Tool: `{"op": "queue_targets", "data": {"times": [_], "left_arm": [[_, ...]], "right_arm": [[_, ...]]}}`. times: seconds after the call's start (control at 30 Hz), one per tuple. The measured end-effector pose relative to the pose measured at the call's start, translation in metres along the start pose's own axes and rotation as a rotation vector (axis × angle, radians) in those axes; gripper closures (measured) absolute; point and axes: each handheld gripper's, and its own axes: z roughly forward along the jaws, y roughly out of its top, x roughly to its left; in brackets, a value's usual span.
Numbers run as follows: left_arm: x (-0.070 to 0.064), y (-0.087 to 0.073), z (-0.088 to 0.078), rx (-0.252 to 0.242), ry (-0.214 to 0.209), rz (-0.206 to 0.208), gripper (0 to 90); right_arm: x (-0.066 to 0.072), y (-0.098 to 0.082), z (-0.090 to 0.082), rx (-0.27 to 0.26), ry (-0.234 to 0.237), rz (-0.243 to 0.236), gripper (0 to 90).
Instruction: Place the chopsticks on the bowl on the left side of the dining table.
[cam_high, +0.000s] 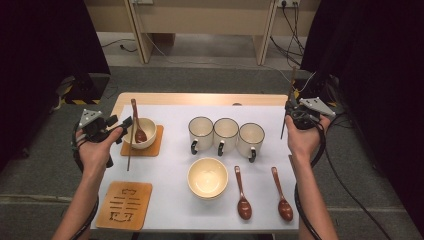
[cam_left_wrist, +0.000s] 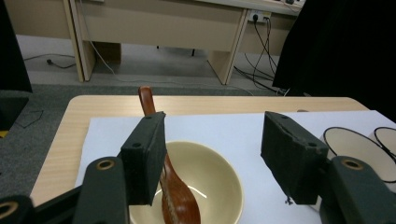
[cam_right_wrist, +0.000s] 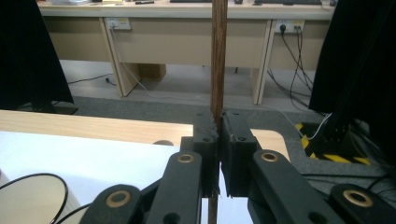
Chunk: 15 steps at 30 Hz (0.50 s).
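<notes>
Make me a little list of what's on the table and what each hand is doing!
left tool: open, over the bowl on the coaster
bowl on the coaster: holds a brown spoon
right tool: shut on an upright wooden stick
mugs: three in a row, handles toward the person
empty bowl: in front of the mugs
loose spoons: two, right of the empty bowl
spare coaster: near left corner

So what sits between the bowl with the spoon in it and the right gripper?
Three white mugs in a row, seen in the high view, between the bowl and the right gripper, which is shut on a wooden stick.
</notes>
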Motion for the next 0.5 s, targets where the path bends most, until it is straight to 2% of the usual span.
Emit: {"op": "queue_targets", "data": {"times": [0.23,0.5], "left_arm": [[-0.005,0.005,0.006,0.001,-0.010,0.012,38.9],[-0.012,0.011,0.013,0.000,-0.031,0.020,38.8]], "right_arm": [[0.006,0.003,0.009,-0.023,-0.002,-0.021,85.6],[0.011,0.006,0.016,-0.038,0.004,-0.017,85.6]]}}
